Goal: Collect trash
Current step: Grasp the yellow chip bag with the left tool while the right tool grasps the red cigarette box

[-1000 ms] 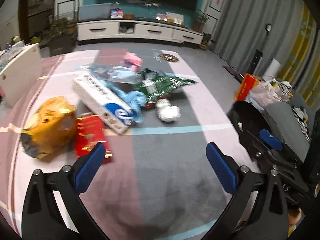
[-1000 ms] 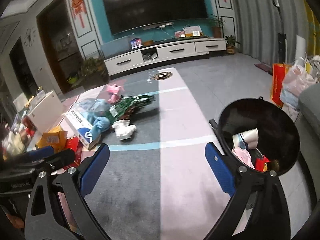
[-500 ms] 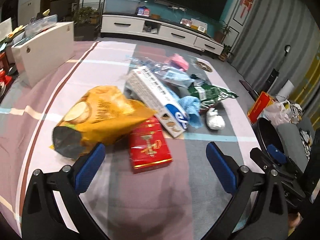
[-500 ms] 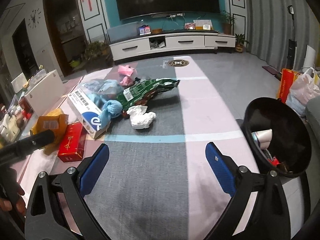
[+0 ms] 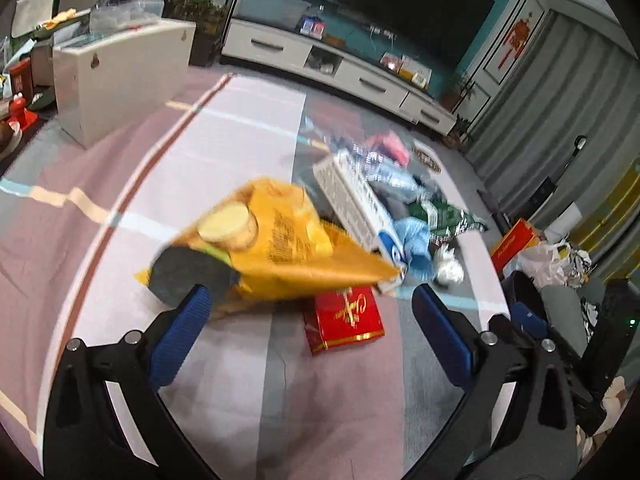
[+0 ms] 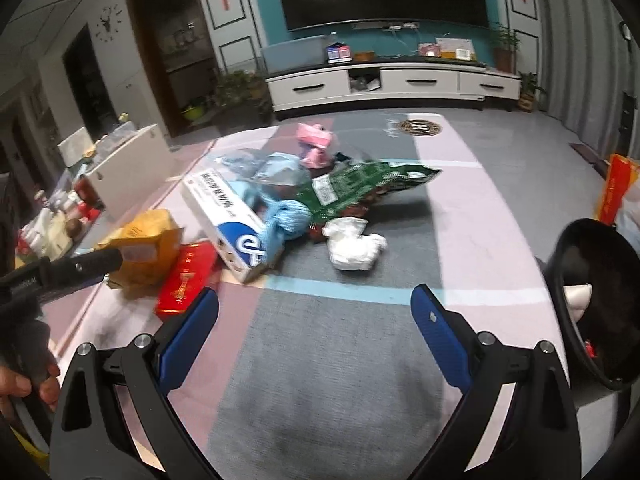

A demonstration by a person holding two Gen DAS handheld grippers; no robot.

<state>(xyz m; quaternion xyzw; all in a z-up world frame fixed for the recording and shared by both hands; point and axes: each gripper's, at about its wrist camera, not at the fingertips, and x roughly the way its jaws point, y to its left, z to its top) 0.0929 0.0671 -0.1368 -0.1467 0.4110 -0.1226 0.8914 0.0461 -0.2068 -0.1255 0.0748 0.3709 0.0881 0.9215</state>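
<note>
Where blur allows, red box (image 5: 345, 319) (gold cursive script).

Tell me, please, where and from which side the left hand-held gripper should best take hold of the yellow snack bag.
Probably the crumpled near end of the yellow snack bag, coming in low from straight ahead. That end lies just before the open left hand-held gripper, off the red box, and thin foil there should pinch flat.

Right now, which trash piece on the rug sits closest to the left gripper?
The crumpled yellow snack bag, right at the open left gripper; the flat red packet lies just beyond.
</note>
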